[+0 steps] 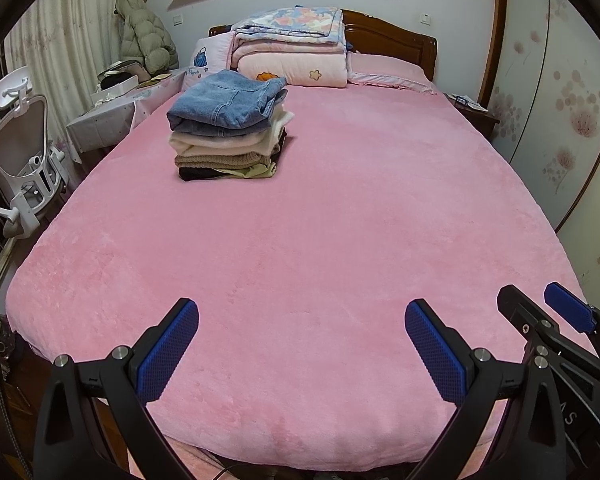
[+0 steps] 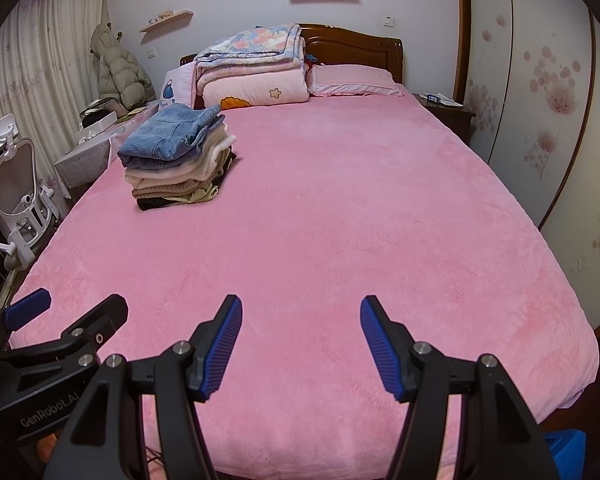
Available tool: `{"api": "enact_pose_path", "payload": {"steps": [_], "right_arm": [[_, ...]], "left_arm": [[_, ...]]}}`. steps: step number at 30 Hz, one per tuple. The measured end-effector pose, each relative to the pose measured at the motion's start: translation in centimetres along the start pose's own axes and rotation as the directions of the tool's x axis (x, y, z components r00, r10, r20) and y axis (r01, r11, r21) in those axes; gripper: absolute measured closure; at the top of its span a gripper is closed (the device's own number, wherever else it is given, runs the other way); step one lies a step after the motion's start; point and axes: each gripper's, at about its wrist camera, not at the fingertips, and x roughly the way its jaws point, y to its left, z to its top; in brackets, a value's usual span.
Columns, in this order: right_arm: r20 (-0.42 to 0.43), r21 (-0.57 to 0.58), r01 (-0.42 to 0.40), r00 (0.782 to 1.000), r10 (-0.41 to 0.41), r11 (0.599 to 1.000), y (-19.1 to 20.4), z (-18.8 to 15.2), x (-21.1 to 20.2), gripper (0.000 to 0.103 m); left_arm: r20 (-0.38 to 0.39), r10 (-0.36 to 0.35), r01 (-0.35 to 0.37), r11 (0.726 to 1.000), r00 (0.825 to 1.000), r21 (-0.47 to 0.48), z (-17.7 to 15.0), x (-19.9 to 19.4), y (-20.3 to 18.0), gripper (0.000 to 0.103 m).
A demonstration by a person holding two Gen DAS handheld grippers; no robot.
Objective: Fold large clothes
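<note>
I note a bed [image 1: 320,220] under a pink plush cover filling the room, a wooden headboard [image 1: 388,36] and folded quilts [image 1: 292,44] at its far end. A stack of folded clothes [image 1: 228,128], denim uppermost, lies far-left, well apart from my left hand-held gripper [image 1: 302,312] and right hand-held gripper [image 2: 301,308]; both spread, pinching nothing.

A home bedroom: ahead of the tongs spreads a bed under a pink plush cover [image 1: 300,208], with a carved wooden headboard [image 1: 388,36], a pillow [image 1: 384,70] and folded quilts [image 1: 292,44] at its far end. Far left stand curtains [image 1: 72,36] and a white desk chair [image 1: 20,160]; right, a floral wardrobe [image 2: 556,92].
</note>
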Motion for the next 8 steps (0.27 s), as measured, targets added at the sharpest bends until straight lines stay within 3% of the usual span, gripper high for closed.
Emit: {"api": "enact_pose_path", "payload": {"steps": [8], "right_arm": [[0.001,-0.001,0.0,1.0,0.0,1.0,-0.18,-0.2,0.01,0.041]], "left_arm": [[-0.011,-0.004,0.004,1.0,1.0,-0.005,0.11,-0.01,0.16,0.0]]}}
